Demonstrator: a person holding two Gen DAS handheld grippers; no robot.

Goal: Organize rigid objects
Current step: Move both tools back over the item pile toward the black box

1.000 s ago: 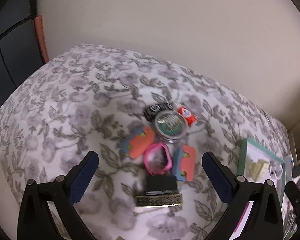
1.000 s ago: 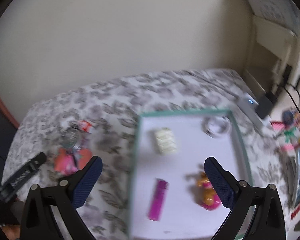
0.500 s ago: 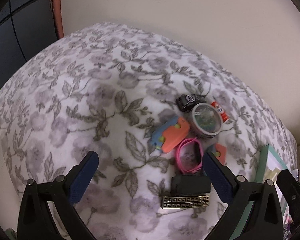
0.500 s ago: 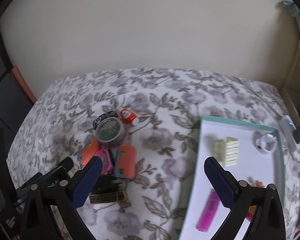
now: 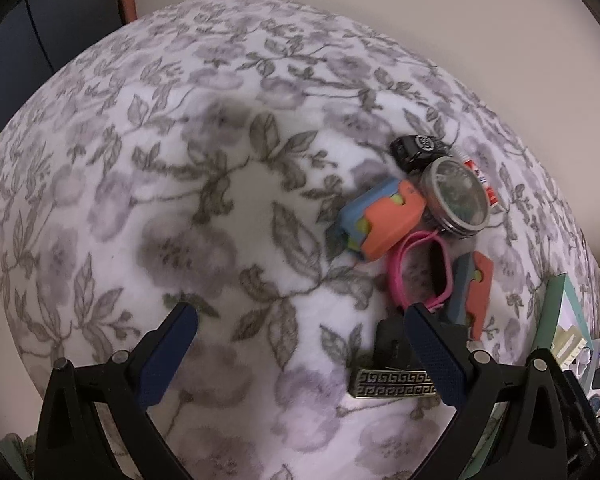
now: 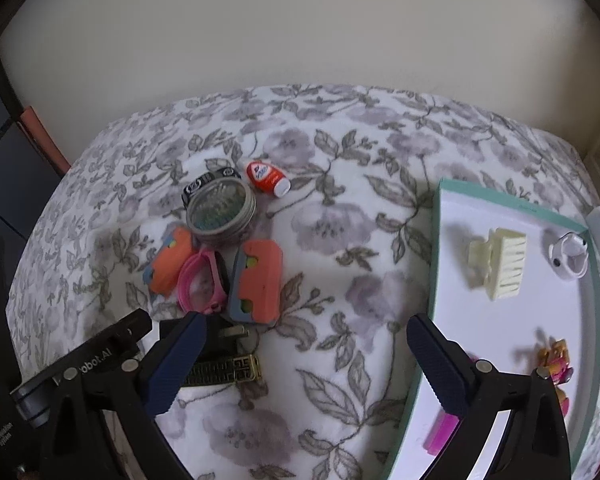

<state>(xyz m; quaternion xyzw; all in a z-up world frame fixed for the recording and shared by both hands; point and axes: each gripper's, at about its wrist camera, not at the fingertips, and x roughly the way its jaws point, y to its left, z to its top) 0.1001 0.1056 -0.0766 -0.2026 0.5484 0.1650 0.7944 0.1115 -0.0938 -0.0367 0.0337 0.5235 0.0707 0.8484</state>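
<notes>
A cluster of small items lies on the floral cloth: a round tin [image 6: 221,212] [image 5: 456,196], a red-and-white bottle [image 6: 267,177], a black band [image 5: 418,149], two orange-and-blue blocks [image 6: 256,280] [image 5: 384,220], a pink strap [image 6: 202,278] [image 5: 420,268], and a black belt with a brass buckle [image 6: 226,370] [image 5: 392,380]. My left gripper [image 5: 300,352] is open, low over the cloth left of the cluster, its right finger overlapping the belt. My right gripper [image 6: 304,360] is open between the cluster and the tray [image 6: 434,264]. The left gripper body [image 6: 80,364] shows at the lower left.
The teal-rimmed white tray holds a cream hair claw [image 6: 500,262], a white ring-shaped item [image 6: 568,258], a small orange-pink toy [image 6: 554,364] and a magenta stick [image 6: 440,432]. A wall stands behind the table. Dark furniture [image 5: 40,28] sits left.
The left view has swung left and closer, so the cluster sits to its right. The right view has panned left from the tray to take in the cluster.
</notes>
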